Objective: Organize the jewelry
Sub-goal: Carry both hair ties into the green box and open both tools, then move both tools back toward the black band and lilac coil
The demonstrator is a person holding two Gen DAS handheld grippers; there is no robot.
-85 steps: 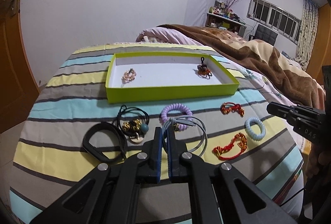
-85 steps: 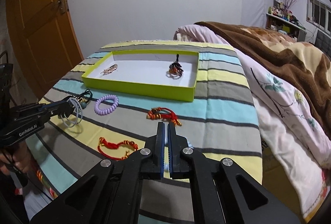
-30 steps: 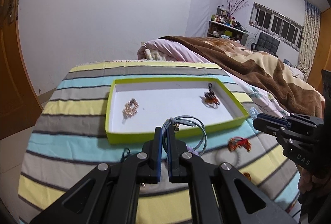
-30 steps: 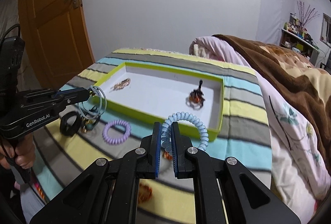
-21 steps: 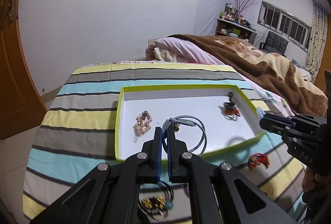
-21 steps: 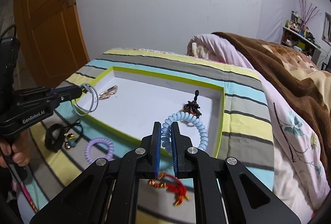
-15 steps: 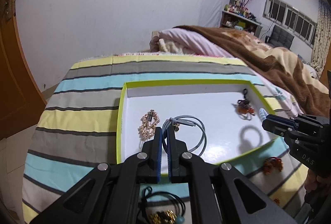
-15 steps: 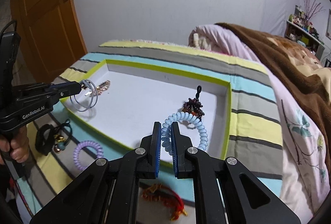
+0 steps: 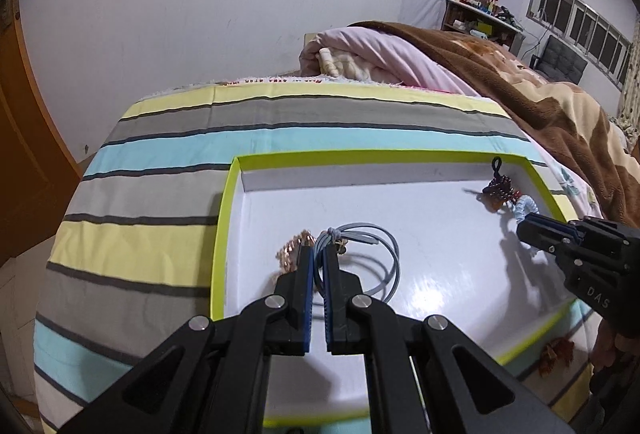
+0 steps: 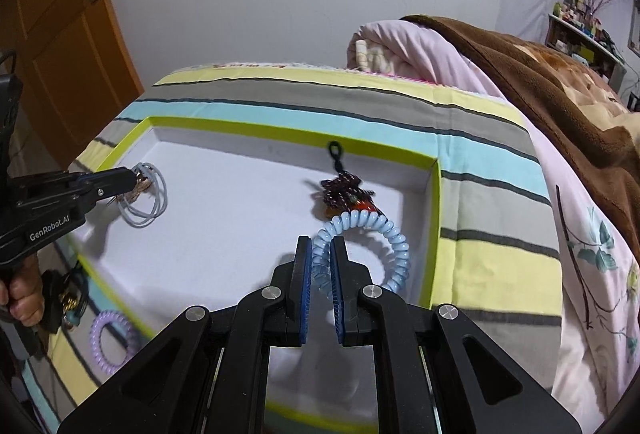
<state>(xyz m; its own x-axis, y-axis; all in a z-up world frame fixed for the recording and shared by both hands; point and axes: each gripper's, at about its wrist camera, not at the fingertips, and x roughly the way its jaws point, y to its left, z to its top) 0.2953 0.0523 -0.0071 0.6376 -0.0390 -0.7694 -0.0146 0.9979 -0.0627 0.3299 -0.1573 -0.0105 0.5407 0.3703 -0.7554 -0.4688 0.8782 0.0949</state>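
I'm holding the grey hair tie (image 9: 362,260) clamped in the left gripper (image 9: 319,261), the blue coil tie (image 10: 370,244) in the right gripper (image 10: 320,254), both centre-frame over the tray (image 10: 280,131); I'm planning low, separate releases.

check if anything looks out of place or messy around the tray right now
Nothing damaged or spilled. The left tongs hold a grey hair tie and the right tongs a blue coil tie over the green tray. A purple coil tie and a black band lie outside the tray.
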